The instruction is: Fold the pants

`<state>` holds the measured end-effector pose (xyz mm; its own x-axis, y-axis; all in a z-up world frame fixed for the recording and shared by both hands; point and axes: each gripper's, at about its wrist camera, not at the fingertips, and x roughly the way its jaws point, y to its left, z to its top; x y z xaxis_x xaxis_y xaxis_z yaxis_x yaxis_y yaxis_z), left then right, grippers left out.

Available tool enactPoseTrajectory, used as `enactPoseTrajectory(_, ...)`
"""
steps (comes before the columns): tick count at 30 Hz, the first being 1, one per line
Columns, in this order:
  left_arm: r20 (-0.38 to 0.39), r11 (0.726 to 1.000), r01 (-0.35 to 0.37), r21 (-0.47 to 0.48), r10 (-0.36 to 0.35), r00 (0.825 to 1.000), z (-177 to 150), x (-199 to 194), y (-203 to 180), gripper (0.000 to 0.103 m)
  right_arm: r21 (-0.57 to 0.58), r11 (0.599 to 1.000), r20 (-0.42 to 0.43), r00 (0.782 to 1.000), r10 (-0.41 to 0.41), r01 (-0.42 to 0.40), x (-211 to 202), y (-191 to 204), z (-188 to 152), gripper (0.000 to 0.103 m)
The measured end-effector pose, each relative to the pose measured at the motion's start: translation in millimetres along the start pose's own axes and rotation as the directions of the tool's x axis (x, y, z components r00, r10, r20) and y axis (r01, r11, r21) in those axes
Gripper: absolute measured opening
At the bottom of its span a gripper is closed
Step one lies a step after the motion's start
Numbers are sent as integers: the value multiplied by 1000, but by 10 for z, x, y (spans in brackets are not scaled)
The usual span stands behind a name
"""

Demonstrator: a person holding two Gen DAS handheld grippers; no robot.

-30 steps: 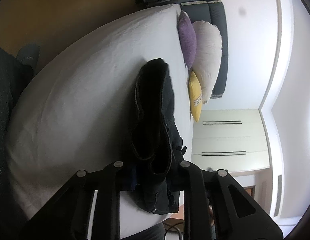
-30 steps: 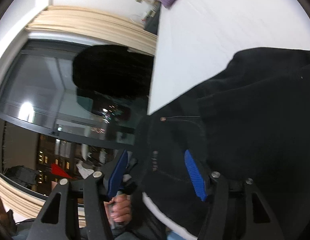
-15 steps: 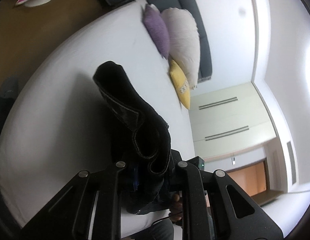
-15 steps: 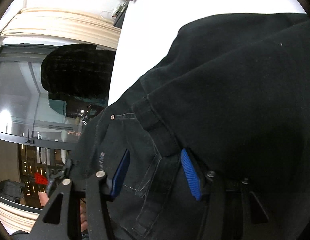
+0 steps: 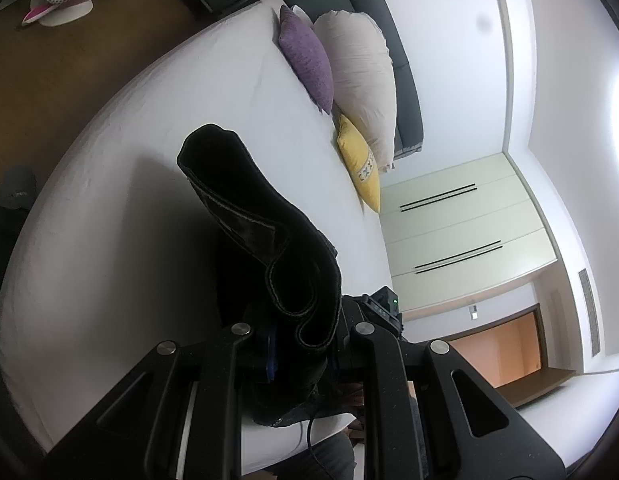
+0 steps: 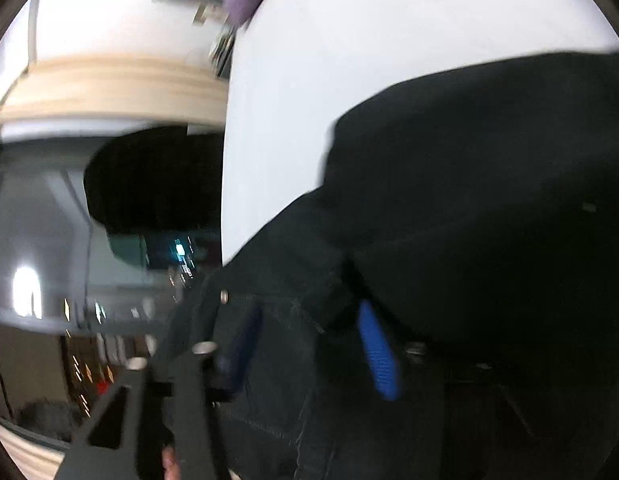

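Observation:
Black pants lie bunched on a white bed; a folded leg rises from my left gripper toward the bed's middle. My left gripper is shut on the pants' hem edge near the bed's near edge. In the right wrist view the pants fill the right and lower part of the view, waistband and rivet visible. My right gripper has its blue pads either side of the waistband fabric, which sits between them. The view is blurred.
A purple pillow, a white pillow and a yellow pillow lean at the dark headboard. Wooden floor lies left of the bed. A wardrobe stands at the right. A dark window is beyond the bed's edge.
My left gripper has lifted and tilted, raising the folded leg over the bed. My right gripper has shifted with the waistband; the pants slid right and the view is blurred.

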<state>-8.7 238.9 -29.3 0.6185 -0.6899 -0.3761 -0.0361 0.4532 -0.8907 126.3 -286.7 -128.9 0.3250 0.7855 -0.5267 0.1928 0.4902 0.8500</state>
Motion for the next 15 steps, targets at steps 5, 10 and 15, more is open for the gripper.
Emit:
enactPoseTrajectory(5,-3,1000,-4,4,4,1000,-7,18,-21,16,-42,998,56,997,51,-48,-250,323,79,71)
enactPoseTrajectory(10,-1,1000,-11,11,11,1000,-8,4,-33,16,-19,999,-18,999,49,-49,-107,318,44,75)
enactPoseTrajectory(15,-7,999,-15,30,16,1000,-14,10,-94,16,-20,1000,12,1000,24,-24,60,93,-104,66)
